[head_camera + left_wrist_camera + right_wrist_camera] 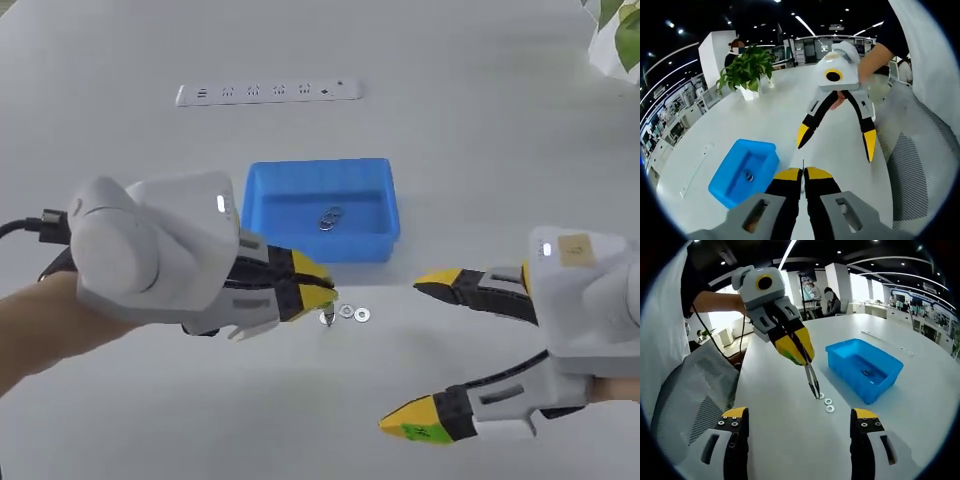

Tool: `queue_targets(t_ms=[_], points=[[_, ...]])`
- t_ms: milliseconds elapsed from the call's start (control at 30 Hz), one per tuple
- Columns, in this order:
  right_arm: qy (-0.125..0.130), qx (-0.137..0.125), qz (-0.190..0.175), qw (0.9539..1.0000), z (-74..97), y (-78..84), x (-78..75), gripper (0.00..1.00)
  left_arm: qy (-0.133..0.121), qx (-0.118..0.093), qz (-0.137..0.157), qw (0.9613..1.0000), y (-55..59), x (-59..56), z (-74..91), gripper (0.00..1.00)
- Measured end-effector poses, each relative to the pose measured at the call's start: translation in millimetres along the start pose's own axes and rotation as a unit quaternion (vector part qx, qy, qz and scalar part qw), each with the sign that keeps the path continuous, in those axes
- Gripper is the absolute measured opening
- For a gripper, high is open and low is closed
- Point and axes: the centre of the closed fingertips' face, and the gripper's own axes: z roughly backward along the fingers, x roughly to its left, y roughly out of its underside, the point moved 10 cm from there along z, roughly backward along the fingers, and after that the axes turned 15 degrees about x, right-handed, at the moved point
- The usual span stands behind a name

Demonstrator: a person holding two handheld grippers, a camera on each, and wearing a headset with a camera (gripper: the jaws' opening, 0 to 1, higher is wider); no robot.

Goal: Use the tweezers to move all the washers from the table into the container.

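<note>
1. In the head view, we see the left gripper [318, 288] at centre left, its jaws pressed together on a thin pair of tweezers [327, 315] that points down at the white table [200, 410].
2. Three washers [828, 401] lie in a short row on the table, near the middle of the right gripper view. The tweezers' tips sit at the washer at the upper left end of the row. We cannot tell whether they grip it.
3. A blue container [320, 175] stands just above the row in the head view, close by but not touching. A cluster of washers [331, 217] lies inside it.
4. The right gripper [415, 355] is at lower right, its jaws spread wide and holding nothing.
5. A white power strip [268, 92] lies across the upper part of the frame, and a leafy plant [615, 30] is in the upper right corner.
</note>
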Motion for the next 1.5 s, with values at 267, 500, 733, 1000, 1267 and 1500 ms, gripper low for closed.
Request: queue_targets(t_ms=[267,500,733,1000,1267,1500], points=[[-0.019,-0.020,0.032,0.9991,-21.8,-25.9,-8.0,0.71,0.002,0.002,0.002,1.0000,-0.6,5.5,-1.7,0.06],[-0.033,-0.008,0.053,0.9980,-33.9,-28.9,-17.7,0.42,0.012,0.002,0.005,0.9999,-0.3,7.4,-2.7,0.06],[-0.033,0.008,0.069,0.9970,-45.2,-32.9,-28.2,0.34,0.020,0.004,0.004,0.9998,-1.4,6.6,-4.5,0.06],[-0.043,0.020,0.112,0.9926,-51.4,-48.7,-32.4,0.19,0.019,0.014,-0.001,0.9997,-1.7,7.5,-5.0,0.07],[-0.045,0.039,0.141,0.9882,-54.5,-48.0,-32.2,0.12,0.020,0.021,-0.004,0.9996,0.6,6.0,-5.8,0.07],[-0.032,0.036,0.157,0.9865,-54.2,-47.4,-32.6,0.10,0.014,0.025,0.005,0.9996,-0.3,7.9,-7.3,0.07]])
